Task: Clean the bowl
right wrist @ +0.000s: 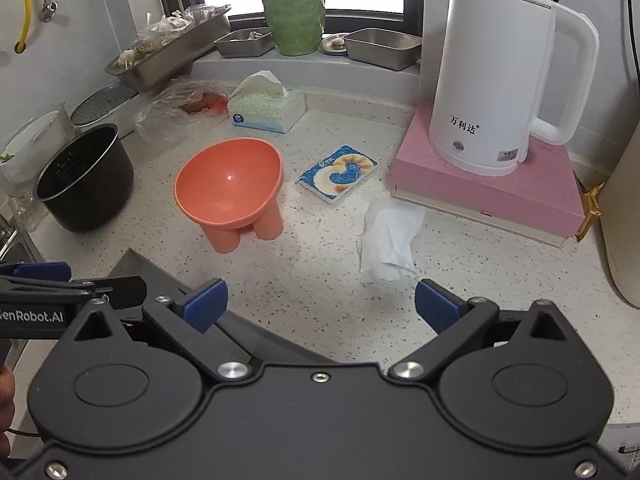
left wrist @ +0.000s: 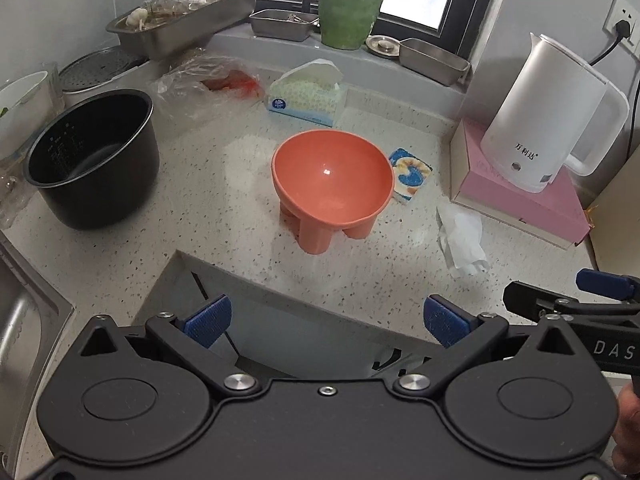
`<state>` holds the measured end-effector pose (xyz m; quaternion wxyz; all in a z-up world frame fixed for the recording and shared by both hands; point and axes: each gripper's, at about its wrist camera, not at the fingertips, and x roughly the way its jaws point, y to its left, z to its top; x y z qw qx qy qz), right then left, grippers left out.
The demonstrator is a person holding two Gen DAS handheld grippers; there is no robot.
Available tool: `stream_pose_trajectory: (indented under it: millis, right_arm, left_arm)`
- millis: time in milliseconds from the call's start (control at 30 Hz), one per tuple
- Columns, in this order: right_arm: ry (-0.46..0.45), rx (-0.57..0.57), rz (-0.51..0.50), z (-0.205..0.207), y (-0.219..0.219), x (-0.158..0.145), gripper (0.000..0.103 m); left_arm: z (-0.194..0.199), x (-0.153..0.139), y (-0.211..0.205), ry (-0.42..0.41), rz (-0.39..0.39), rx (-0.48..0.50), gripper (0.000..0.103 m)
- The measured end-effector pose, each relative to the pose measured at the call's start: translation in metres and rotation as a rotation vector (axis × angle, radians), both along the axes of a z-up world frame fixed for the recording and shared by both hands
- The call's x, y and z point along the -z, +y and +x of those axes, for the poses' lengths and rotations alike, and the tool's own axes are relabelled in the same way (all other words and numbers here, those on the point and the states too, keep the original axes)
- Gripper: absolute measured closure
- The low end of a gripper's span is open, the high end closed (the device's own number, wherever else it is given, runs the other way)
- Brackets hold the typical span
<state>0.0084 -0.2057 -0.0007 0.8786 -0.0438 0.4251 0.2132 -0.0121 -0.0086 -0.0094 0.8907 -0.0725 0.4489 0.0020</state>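
Observation:
An orange footed bowl stands upright on the speckled counter, tilted toward the cameras, its inside bare. A crumpled white tissue lies to its right. A blue patterned sponge rests just behind the bowl's right side. My left gripper hovers open over the counter's front edge, well short of the bowl. My right gripper is open too, with the tissue just ahead of its fingers. Neither holds anything.
A black rice-cooker pot sits left of the bowl. A tissue box and plastic bag lie behind. A white kettle stands on a pink box at right. Steel sink at far left; steel trays and a green vase on the sill.

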Motion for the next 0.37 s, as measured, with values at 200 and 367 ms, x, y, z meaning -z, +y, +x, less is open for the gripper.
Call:
stream_pose_trajectory:
  millis: [200,367]
  right_arm:
    - [0.004,-0.006,-0.001,0.0025,-0.0005,0.0001,0.002]
    - [0.000,-0.006,-0.002,0.0035,-0.0011,0.0005,0.002]
  left_arm:
    - [0.0001,0.0014,0.0014,0.008,-0.006,-0.006,0.000]
    - [-0.0001,0.0020,0.0010,0.010,-0.012,-0.006,0.000]
